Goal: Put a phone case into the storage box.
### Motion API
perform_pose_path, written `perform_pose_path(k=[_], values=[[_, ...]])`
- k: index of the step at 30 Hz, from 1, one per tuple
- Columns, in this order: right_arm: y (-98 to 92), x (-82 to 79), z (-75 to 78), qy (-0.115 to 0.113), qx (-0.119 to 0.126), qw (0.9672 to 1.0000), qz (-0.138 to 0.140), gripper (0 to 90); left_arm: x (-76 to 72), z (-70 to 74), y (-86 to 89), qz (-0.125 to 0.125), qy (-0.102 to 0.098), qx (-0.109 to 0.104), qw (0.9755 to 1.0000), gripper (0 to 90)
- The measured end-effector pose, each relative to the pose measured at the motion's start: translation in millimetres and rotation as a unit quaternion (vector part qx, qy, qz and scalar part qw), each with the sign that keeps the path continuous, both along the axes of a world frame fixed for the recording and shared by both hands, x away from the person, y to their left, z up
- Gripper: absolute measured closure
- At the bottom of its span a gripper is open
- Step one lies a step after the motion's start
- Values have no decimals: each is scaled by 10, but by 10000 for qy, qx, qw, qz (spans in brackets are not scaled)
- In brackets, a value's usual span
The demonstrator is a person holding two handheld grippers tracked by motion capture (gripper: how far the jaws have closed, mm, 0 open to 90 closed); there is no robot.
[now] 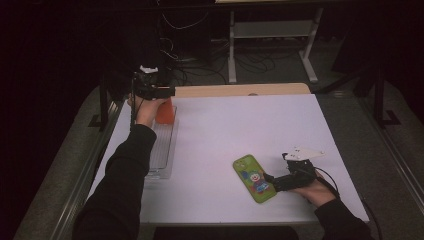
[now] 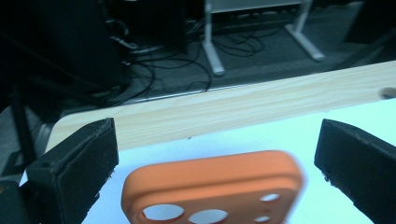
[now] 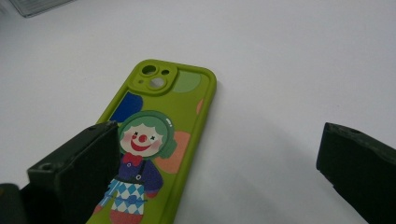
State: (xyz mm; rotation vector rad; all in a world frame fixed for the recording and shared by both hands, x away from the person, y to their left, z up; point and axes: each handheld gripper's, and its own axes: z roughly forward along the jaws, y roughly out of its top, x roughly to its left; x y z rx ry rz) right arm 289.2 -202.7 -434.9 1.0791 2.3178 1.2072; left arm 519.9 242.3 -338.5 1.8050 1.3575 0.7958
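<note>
My left gripper (image 2: 212,154), jaws wide, straddles the orange phone case (image 2: 212,186); my right gripper (image 3: 212,158), jaws wide, straddles the green clown phone case (image 3: 159,135) lying flat on the white bench (image 1: 225,130).

white table (image 1: 240,130) — green phone case (image 1: 254,178), clear tray (image 1: 161,150) resting on it.

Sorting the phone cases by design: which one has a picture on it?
The green case, lying by the right hand-held gripper. It bears a clown; the orange case at the left hand-held gripper is plain.
</note>
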Motion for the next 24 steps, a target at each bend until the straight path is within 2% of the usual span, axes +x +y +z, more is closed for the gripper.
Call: perform_pose_path(k=[2, 7, 8, 10, 12, 16, 18, 20, 24], values=[[-3, 0, 3, -4, -4, 10000, -10, 0, -41, 69, 2, -163, 31, 73, 9998, 0], [-2, 1, -2, 9, -6, 10000, -14, 0, -160, 202, 54, -481, 40, -58, 9988, 0], [0, 0, -2, 2, -11, 10000, -11, 0, -182, 223, 65, -543, 35, -32, 9985, 0], [2, -3, 2, 8, -12, 10000, -19, 0, -244, 271, 78, -649, -8, -95, 9978, 0], [3, -3, 5, 16, -11, 10000, -30, 0, -300, 307, 101, -779, 13, -34, 9970, 0], [6, 0, 9, 23, -12, 10000, -42, 0, -422, 337, 146, -1005, 45, -129, 9948, 0], [8, 8, 10, 20, -7, 10000, -52, 0, -486, 343, 162, -1162, 83, -170, 9931, 0], [10, 17, 10, 14, 23, 10000, -52, 0, -573, 335, 156, -1371, 148, -258, 9901, 0], [10, 21, 9, 22, 6, 10000, -36, 0, -736, 300, 112, -1761, 237, -289, 9837, 0]])
